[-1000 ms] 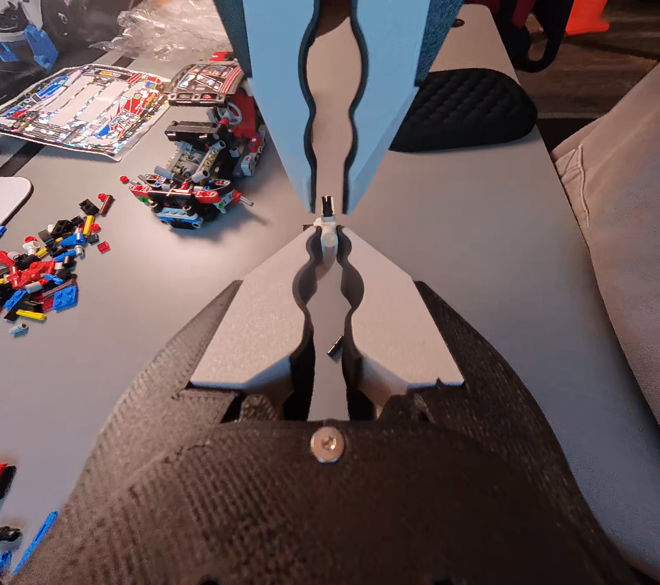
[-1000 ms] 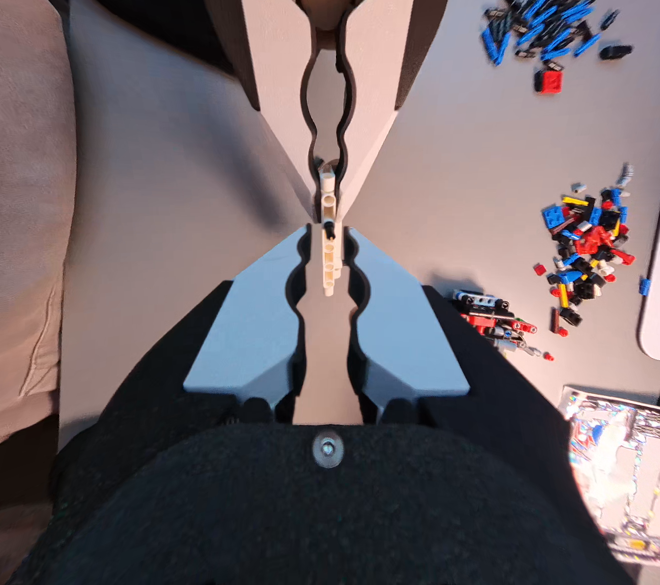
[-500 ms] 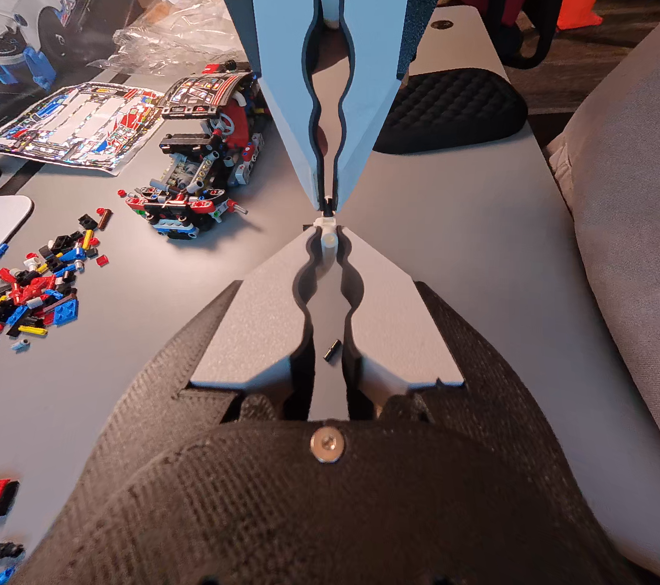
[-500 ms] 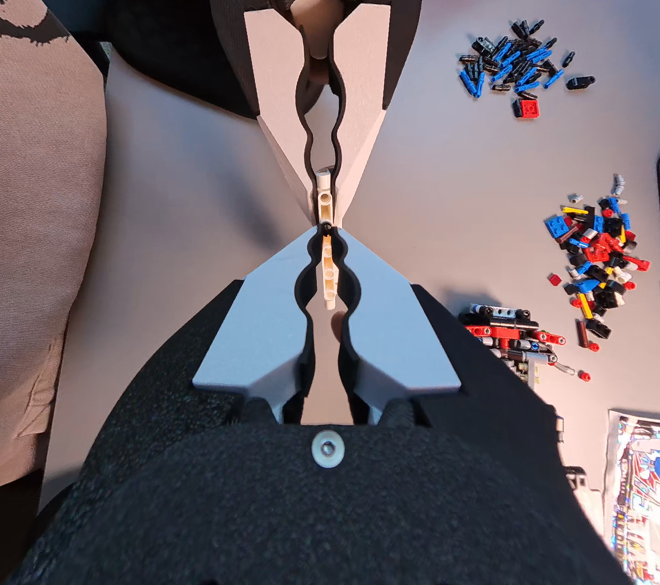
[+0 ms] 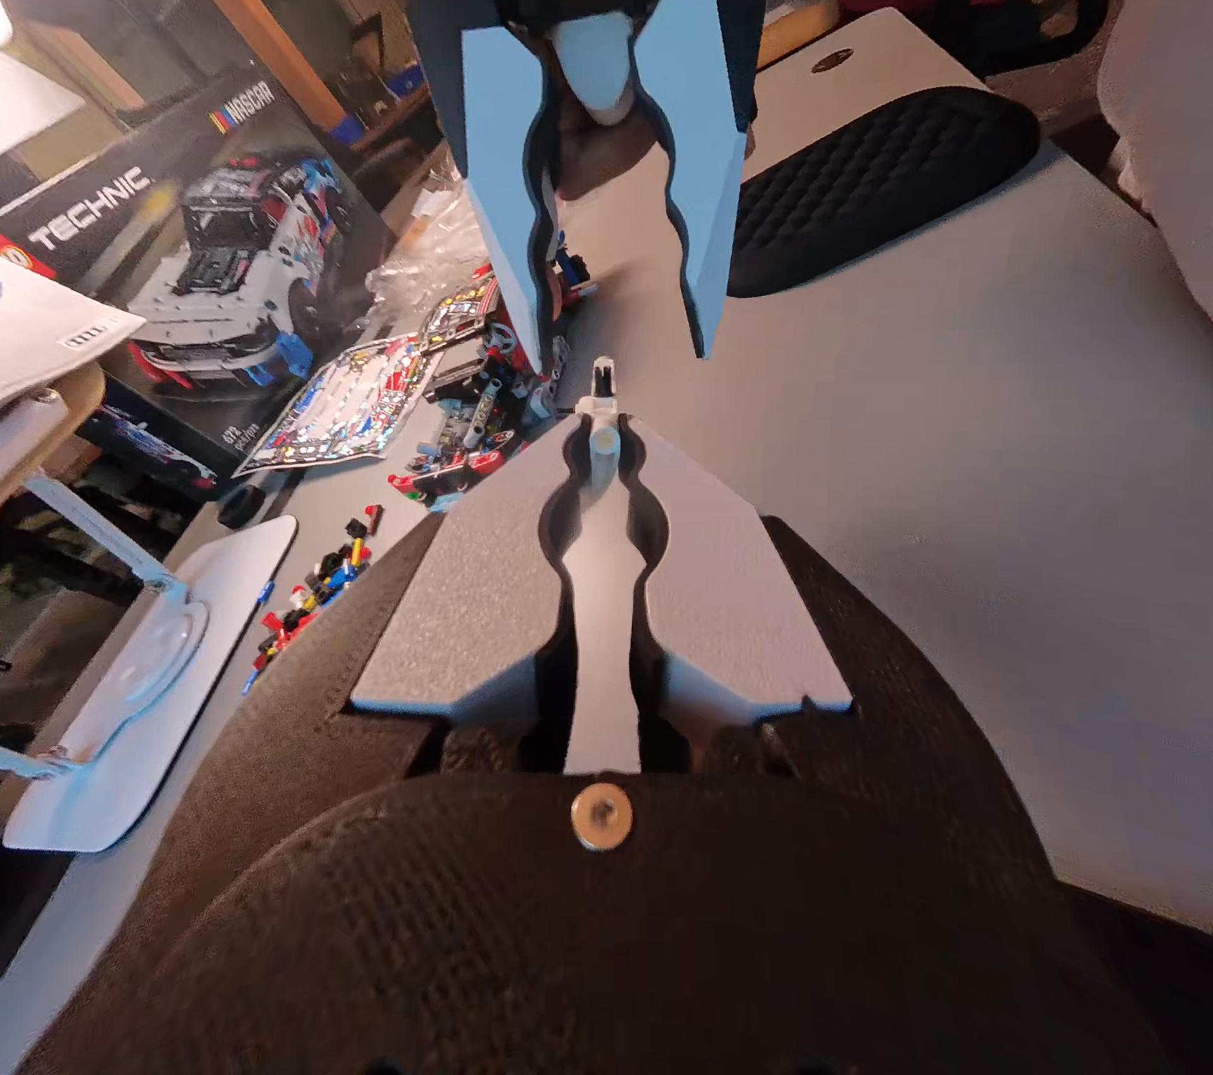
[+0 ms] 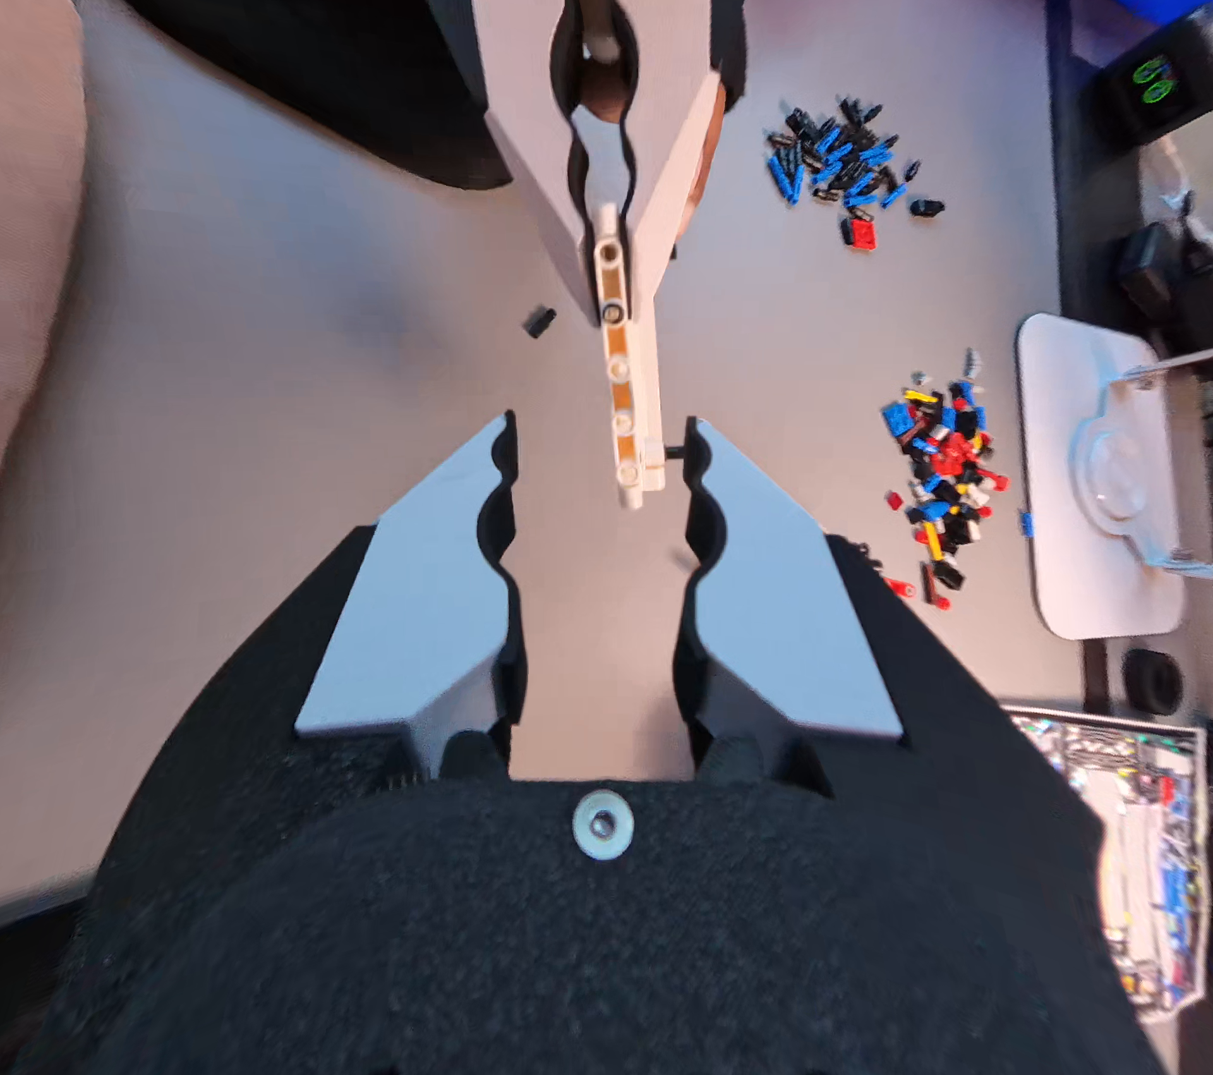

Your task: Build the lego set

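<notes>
The left gripper [image 5: 602,431] is closed on a white lego beam [image 6: 622,360], pinching it near one end so that the rest of the long, holed piece juts out past its fingertips above the grey counter [image 5: 919,452]. A small black pin [image 6: 675,450] sticks sideways from a white connector at the beam's free end. Facing it, the right gripper [image 6: 598,420] has its fingers spread wide and holds nothing; the beam's free end lies in the gap between its two fingertips, and the black pin reaches to the inner edge of one finger, though contact cannot be told for sure. In the left wrist view only the beam's end and the pin on top show, poking up at the left gripper's tips, with the open right gripper hanging just beyond. A loose black pin [image 6: 539,321] lies on the counter beside the left gripper's tips. Beyond the right gripper's fingers to the right are a pile of blue and black pins [image 6: 840,157] and, nearer, a pile of mixed coloured bricks [image 6: 942,479]. Ahead and left of the left gripper sits the part-built lego car [image 5: 486,420], with a shiny sticker sheet [image 5: 348,406] and the set's box [image 5: 197,229] farther left. A black quilted pad [image 5: 873,190] lies ahead to its right.
</notes>
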